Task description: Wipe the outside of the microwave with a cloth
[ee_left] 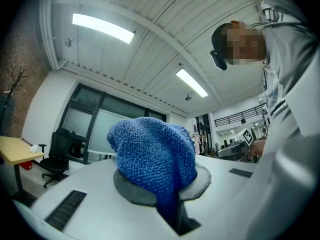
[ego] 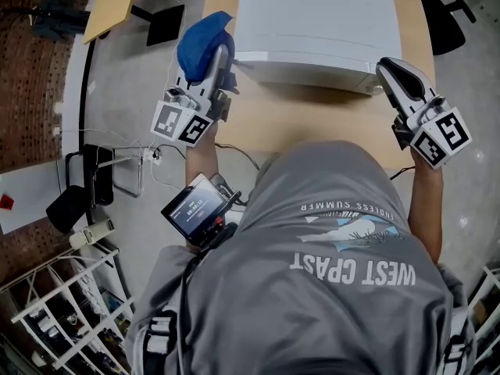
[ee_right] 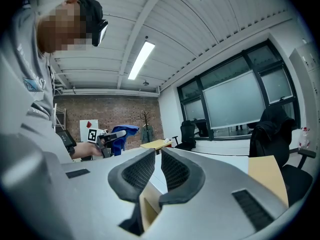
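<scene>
Wood table (ego: 312, 123) in an open office, w/ the white microwave (ego: 312, 22) at 12 o'clock. L gripper (ego: 212, 67) at 10 o'clock is clamped on the blue cloth (ego: 199, 45), which is wadded over the jaw tips just beside the microwave's L wall, prob so fabric rather than plastic meets the wall. R gripper (ego: 389, 73) at 2 o'clock sits by the front-R corner, jaws pinched together w/ nothing between; prob parked or bracing, contact unclear.
</scene>
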A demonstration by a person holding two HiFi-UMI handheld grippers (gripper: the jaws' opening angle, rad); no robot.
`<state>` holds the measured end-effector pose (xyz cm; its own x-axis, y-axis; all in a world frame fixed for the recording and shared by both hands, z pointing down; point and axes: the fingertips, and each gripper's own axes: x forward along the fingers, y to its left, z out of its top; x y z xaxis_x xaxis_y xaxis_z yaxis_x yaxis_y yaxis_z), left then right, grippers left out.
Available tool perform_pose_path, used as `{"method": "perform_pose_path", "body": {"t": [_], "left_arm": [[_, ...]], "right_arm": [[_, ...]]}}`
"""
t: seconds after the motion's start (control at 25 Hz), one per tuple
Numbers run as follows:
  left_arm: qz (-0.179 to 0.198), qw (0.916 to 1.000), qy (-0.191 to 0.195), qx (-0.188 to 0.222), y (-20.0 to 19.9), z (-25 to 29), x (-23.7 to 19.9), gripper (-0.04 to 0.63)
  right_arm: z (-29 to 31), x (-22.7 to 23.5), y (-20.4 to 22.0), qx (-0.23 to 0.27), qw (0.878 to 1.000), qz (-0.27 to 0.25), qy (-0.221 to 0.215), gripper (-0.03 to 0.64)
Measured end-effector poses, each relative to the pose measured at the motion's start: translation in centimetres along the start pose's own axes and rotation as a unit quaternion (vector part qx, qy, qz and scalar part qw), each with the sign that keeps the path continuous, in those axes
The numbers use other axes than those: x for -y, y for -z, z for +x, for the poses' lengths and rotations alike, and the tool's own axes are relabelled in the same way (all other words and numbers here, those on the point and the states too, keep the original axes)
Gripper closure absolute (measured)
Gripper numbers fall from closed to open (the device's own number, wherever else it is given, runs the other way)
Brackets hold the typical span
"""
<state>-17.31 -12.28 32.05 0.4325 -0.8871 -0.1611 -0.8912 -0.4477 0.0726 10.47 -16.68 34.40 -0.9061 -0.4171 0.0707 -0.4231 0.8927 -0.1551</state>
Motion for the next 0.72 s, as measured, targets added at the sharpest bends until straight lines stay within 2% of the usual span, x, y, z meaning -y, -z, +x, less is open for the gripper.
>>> {"method": "perform_pose_path", "body": {"t": [0.72], "left_arm": [[-0.001, 1.0, -0.003, -0.001, 0.01, 0.02, -0.18, 0.541]], "right_arm": [[0.44, 0.1, 0.76, -0.019, 1.0, 0.007, -0.006, 0.578]]}}
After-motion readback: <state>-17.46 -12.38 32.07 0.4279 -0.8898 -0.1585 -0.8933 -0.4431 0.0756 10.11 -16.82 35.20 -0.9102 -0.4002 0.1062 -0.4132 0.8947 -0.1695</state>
